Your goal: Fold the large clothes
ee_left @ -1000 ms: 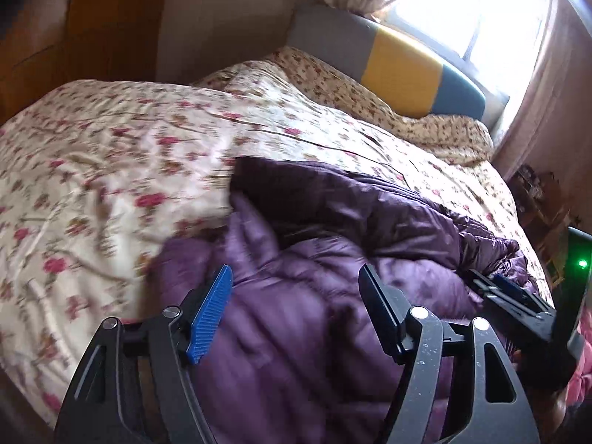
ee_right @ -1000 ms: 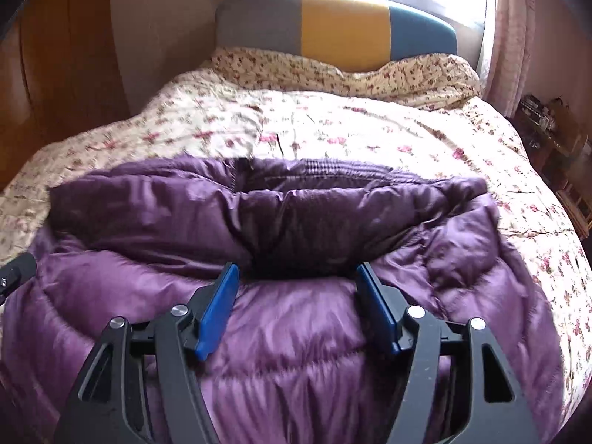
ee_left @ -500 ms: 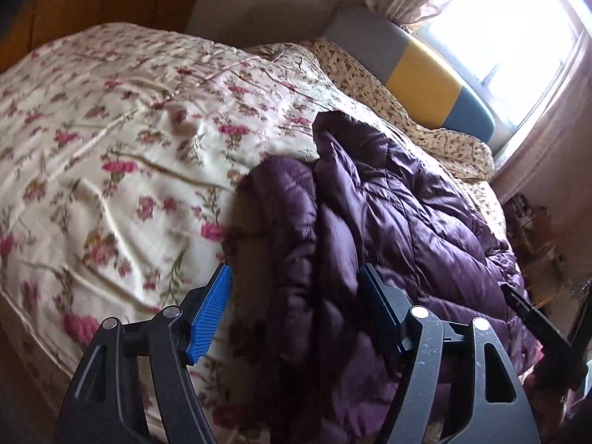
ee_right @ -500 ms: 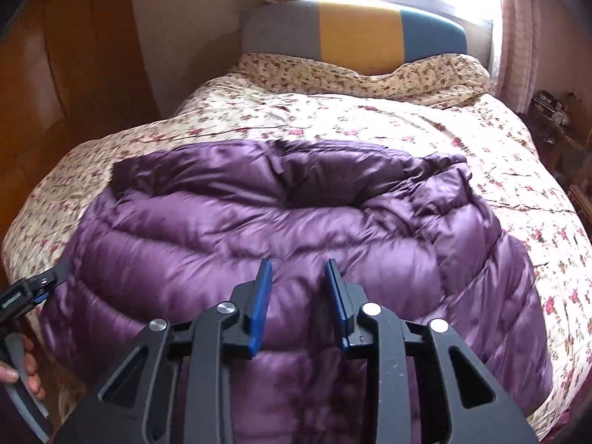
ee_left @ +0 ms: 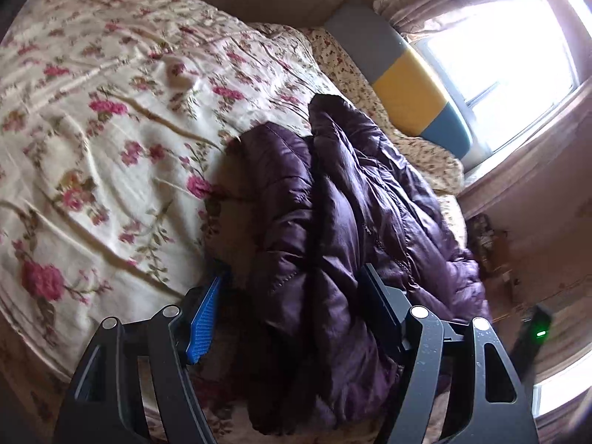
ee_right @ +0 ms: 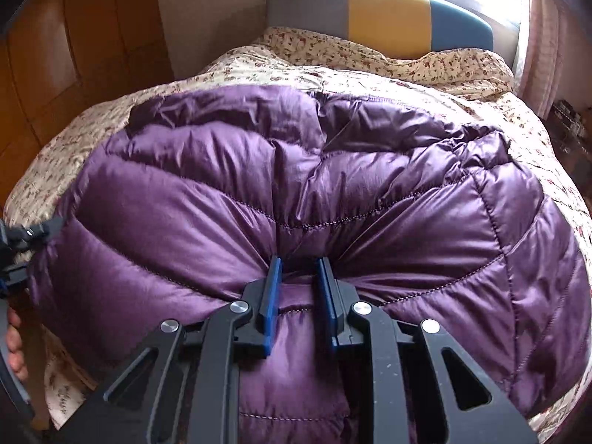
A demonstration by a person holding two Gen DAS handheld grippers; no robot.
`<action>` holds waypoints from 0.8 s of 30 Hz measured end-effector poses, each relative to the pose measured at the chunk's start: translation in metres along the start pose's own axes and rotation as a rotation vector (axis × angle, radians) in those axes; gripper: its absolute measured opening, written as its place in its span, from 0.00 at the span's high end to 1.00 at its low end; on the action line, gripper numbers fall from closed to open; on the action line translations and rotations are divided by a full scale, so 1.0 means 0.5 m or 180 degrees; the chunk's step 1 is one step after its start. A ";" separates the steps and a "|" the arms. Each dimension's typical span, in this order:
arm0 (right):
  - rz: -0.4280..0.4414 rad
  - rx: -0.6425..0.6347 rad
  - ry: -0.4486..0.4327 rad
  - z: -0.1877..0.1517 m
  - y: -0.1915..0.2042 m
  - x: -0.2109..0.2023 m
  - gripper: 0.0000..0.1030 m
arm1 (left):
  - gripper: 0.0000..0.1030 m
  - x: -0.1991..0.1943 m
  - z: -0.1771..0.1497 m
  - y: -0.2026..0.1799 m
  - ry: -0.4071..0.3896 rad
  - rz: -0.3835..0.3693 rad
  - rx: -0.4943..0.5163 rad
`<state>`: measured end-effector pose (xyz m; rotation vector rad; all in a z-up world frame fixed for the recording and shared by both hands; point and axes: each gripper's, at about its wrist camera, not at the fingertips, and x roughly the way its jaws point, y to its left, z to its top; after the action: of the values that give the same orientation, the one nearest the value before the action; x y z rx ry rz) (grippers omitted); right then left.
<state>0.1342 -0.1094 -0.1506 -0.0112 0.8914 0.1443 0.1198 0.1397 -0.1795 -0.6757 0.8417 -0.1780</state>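
On the bed's flowered quilt (ee_right: pixel 462 85) a purple puffer jacket (ee_right: pixel 296 185) lies spread out, its padded bulk running across the near part of the bed toward the near edge, with the grey, yellow and blue headboard (ee_right: pixel 384 11) and a bright window (ee_left: pixel 499 55) beyond it. Low in the right wrist view the right gripper (ee_right: pixel 299 277) is pressed into the jacket; its jaws have just been closing, and the blue pads (ee_right: pixel 274 288) now pinch a raised fold of the quilted fabric, which bunches and radiates in creases from that spot. At the left edge of the same view part of the other tool shows beside the jacket's side, with a person's fingers (ee_right: pixel 14 347) below it. From the left wrist view the jacket (ee_left: pixel 333 203) appears as a dark, rumpled ridge beside bare flowered quilt (ee_left: pixel 92 129). The left gripper (ee_left: pixel 292 288) stands spread wide, straddling the near end of that ridge: one pad (ee_left: pixel 205 318) sits over the quilt just beside the jacket's edge, the other finger lies against or behind the folds on the far side. Whether either pad presses the fabric cannot be told.
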 end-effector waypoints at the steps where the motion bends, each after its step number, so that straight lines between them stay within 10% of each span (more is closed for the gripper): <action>1: -0.0006 -0.0022 -0.0018 -0.005 0.001 0.003 0.80 | 0.32 0.002 0.000 0.000 0.0019 -0.0079 -0.0016; 8: 0.0029 0.0016 -0.0036 -0.006 -0.006 0.010 0.80 | 0.66 0.020 0.003 0.001 0.0189 -0.0614 -0.0257; 24: 0.0016 0.0006 -0.0090 -0.011 -0.006 0.007 0.80 | 0.73 -0.047 0.030 -0.208 0.0109 -0.1138 0.0494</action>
<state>0.1325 -0.1124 -0.1572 -0.0052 0.8633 0.1481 0.1267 0.0752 -0.0936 -0.6738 0.7260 -0.5729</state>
